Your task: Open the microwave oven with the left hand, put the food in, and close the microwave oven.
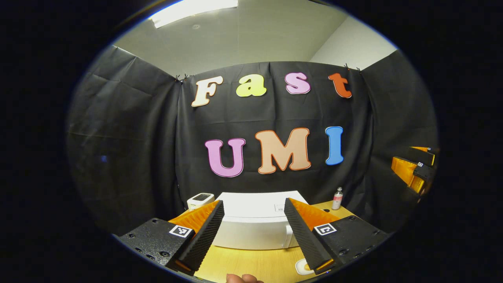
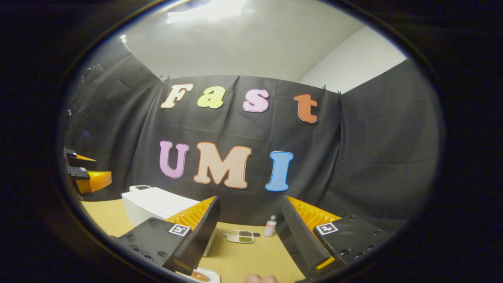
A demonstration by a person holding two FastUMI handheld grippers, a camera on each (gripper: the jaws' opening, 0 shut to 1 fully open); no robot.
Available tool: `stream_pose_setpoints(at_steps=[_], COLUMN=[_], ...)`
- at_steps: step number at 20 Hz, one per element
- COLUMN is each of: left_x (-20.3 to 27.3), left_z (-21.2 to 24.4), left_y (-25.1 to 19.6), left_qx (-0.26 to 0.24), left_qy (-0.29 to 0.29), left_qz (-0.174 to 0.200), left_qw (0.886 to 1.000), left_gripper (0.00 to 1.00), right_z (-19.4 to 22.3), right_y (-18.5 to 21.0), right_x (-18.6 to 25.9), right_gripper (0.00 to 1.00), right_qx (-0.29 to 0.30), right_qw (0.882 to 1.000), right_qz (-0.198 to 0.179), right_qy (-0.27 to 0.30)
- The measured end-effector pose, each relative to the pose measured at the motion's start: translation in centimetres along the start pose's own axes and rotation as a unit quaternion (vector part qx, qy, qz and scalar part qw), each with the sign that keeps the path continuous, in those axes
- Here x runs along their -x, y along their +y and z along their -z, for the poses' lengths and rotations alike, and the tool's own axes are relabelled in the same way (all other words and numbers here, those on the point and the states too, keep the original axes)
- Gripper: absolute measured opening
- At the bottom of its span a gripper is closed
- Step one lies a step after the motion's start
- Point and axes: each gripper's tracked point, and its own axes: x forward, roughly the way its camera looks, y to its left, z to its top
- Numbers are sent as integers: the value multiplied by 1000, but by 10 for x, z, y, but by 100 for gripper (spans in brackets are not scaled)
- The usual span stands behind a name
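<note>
Both tongs released and holding nothing: left tongs point(image 1: 254, 236) raised facing the shut white microwave oven point(image 1: 255, 222) on the wooden surface point(image 1: 251, 265). Right tongs point(image 2: 248, 239) over the surface, divided food tray point(image 2: 240, 236) ahead near a small bottle point(image 2: 270, 226).

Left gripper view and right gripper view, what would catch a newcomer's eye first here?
First the white microwave oven, door closed, on the wooden table straight ahead of the left gripper, whose fingers are spread wide and hold nothing. In the right gripper view, a small divided food tray and a little bottle sit on the table between the open fingers of the right gripper.
</note>
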Motion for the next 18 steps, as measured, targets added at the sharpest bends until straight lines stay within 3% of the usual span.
stream_pose_setpoints(at_steps=[14, 18], left_x=[-22, -41], left_z=[17, 43], left_y=[-5, -29], left_qx=[7, 0], left_qy=[15, 28], left_qz=[2, 30], left_qw=[1000, 999], left_gripper=[97, 97], right_z=[7, 13], right_y=[5, -1], right_x=[-9, -14], right_gripper=[96, 96], right_qx=[6, 7], right_qw=[1000, 1000], right_qz=[-13, -8], right_qy=[3, 8])
